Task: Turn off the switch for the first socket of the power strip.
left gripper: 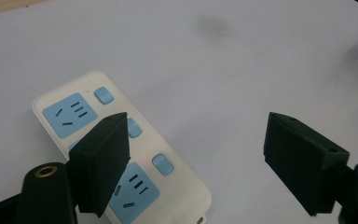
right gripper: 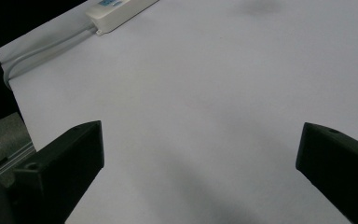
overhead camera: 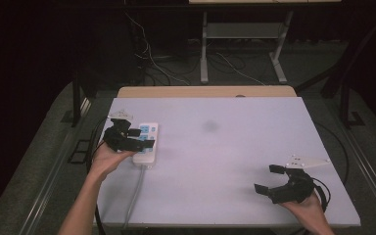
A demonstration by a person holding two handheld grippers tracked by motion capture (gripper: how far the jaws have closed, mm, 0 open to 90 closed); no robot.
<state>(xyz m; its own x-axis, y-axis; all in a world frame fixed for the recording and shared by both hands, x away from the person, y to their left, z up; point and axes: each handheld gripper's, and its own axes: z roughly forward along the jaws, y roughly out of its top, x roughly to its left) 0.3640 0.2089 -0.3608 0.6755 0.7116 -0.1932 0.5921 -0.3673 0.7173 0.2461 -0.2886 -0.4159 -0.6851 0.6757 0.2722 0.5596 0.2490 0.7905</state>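
A white plastic power strip (overhead camera: 146, 143), a rounded oblong with pale blue sockets and switches, lies near the left edge of the matte white table (overhead camera: 225, 161), its long axis running near-to-far and its grey cable (overhead camera: 136, 196) trailing off the near edge. My left gripper (overhead camera: 144, 137) hovers over the strip's near half, jaws spread wide and holding nothing, one black jaw above the strip and the other over bare table. My right gripper (overhead camera: 269, 178), well apart at the near right, is likewise wide open and empty.

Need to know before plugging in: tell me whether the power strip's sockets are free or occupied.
Free. The power strip lies flat on the table, and both sockets visible in the left gripper view are empty; the left tool covers part of it.
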